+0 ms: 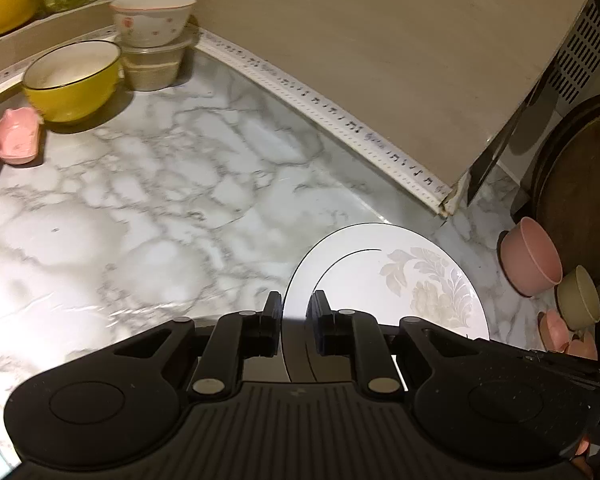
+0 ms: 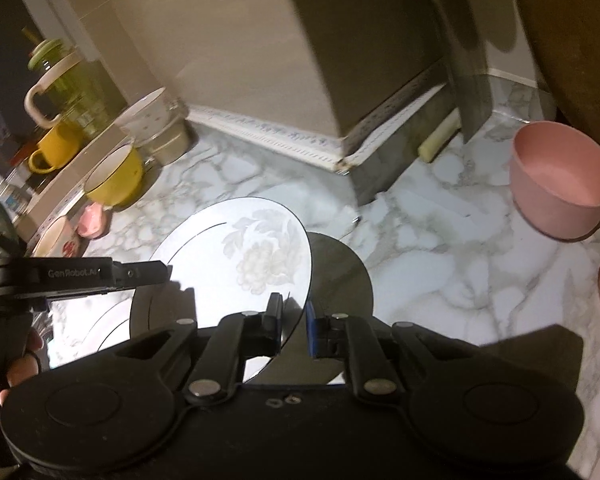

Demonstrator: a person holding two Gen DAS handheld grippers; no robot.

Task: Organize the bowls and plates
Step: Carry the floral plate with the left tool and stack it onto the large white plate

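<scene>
Left wrist view: you hold the floral plate [image 1: 384,280] by two edges at once, one gripper per side, and every place below is given from that plate.
Desk: the marble desk [image 1: 140,208] runs under and beyond the plate; the plate casts a dark round shadow on it in the right wrist view, so I judge the plate lifted and tilted, not lying flat.
Floral plate: it sits in front of both cameras, patterned face up, near the tiled wall corner; carrying it with two grips probably keeps a wide, thin piece from tipping.
Yellow bowl [image 1: 72,78]: well beyond the plate on its left, against the back ledge, next to the flowered white bowl [image 1: 152,18] stacked on a clear tub; that group looks like where bowls are gathered.
Pink bowl [image 2: 562,184]: off the plate's right side, apart from it, with a smaller beige cup [image 1: 578,298] beside it.
Left gripper [image 1: 294,316]: your jaws stand narrow, the plate's rim between them; they look closed on it.
Right gripper [image 2: 294,320]: jaws narrow too, the plate's near edge passing between them; the pads seem to touch it, though a slim gap shows on one side.
</scene>
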